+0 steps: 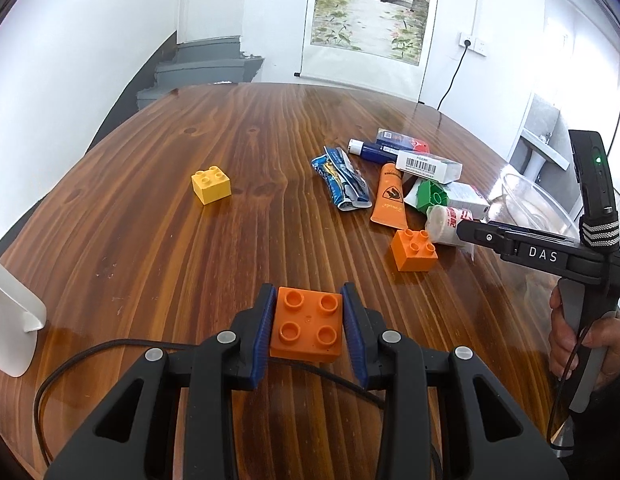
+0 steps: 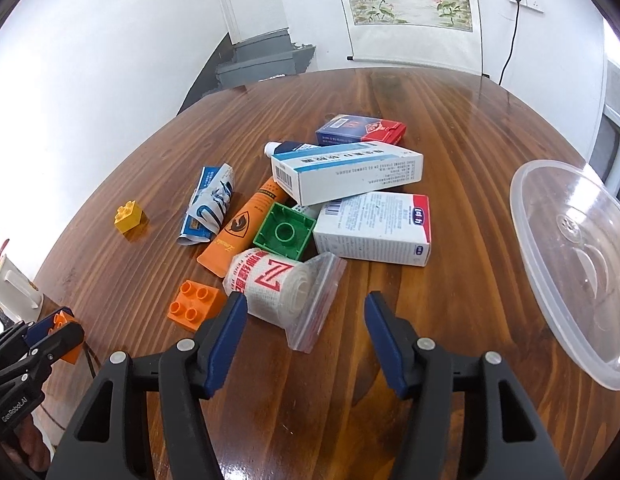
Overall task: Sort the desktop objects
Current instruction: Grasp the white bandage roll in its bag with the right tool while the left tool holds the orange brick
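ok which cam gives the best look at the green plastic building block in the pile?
Right wrist view: the green plastic building block lies with its hollow underside fully exposed, between the orange tube and the white carton. In the left wrist view it is small, distant and partly hidden.

Home room, wooden table (image 1: 229,128), hanging scroll painting (image 1: 370,8), grey stairs (image 1: 197,68)

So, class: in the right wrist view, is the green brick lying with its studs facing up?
No: the green brick shows its hollow underside with a round tube in the middle, so its studs face away from the camera.
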The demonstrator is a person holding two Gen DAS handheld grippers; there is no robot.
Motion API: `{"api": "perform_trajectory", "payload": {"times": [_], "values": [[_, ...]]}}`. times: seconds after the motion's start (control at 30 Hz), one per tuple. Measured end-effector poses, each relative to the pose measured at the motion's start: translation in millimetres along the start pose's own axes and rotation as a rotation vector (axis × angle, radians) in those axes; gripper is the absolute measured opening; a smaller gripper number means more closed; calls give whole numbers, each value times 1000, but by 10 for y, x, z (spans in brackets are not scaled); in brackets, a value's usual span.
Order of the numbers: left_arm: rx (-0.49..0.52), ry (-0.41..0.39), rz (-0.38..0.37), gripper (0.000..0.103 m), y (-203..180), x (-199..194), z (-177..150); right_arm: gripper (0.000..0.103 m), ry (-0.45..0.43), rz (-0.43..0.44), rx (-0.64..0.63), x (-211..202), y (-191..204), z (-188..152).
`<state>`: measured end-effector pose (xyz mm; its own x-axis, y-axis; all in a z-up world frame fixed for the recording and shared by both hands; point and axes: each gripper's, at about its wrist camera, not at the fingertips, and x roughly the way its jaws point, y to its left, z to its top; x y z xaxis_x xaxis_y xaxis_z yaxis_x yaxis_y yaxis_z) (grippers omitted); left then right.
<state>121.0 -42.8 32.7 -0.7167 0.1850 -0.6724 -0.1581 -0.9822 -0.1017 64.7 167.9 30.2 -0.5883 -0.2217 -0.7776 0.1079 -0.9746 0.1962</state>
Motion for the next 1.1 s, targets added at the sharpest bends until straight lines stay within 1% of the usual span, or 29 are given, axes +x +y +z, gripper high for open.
{"api": "perform_trajectory", "payload": {"times": [0.03, 0.1, 0.23, 0.37, 0.47, 0.5, 0.53, 0.57, 0.6, 0.63, 0.67, 0.7, 0.73, 0.9, 1.1], "values": [[-1, 1, 4, 36, -8, 14, 9, 73, 1, 4, 0, 16, 15, 13], [-6, 7, 19, 36, -21, 53, 28, 76, 2, 13, 3, 43, 46, 37], [-8, 19, 68, 36, -38, 138, 51, 76, 0, 5, -18, 89, 132, 89], [-15, 28, 80, 36, -43, 190, 53, 76, 4, -17, -35, 149, 195, 125], [-11, 32, 109, 36, -55, 229, 56, 76, 21, -31, -44, 214, 219, 136], [-10, 33, 116, 36, -60, 233, 54, 75, 27, -38, -48, 236, 225, 133], [-10, 33, 122, 36, -63, 240, 53, 71, 31, -45, -53, 252, 225, 126], [-10, 35, 126, 36, -64, 251, 52, 71, 28, -41, -54, 254, 222, 119], [-10, 39, 127, 36, -65, 261, 51, 65, 30, -43, -54, 251, 219, 120], [-10, 43, 127, 36, -70, 273, 56, 61, 31, -47, -56, 254, 220, 122], [-10, 46, 127, 36, -75, 282, 54, 60, 31, -42, -54, 256, 216, 122], [-10, 49, 127, 36, -80, 294, 54, 56, 33, -35, -51, 251, 209, 114], [-9, 52, 127, 36, -88, 305, 57, 54, 31, -27, -49, 243, 205, 108], [-2, 56, 129, 36, -136, 314, 58, 53, 15, -5, -27, 202, 171, 77], [7, 59, 129, 36, -210, 313, 70, 53, -39, 12, 1, 42, 113, 30]]}}
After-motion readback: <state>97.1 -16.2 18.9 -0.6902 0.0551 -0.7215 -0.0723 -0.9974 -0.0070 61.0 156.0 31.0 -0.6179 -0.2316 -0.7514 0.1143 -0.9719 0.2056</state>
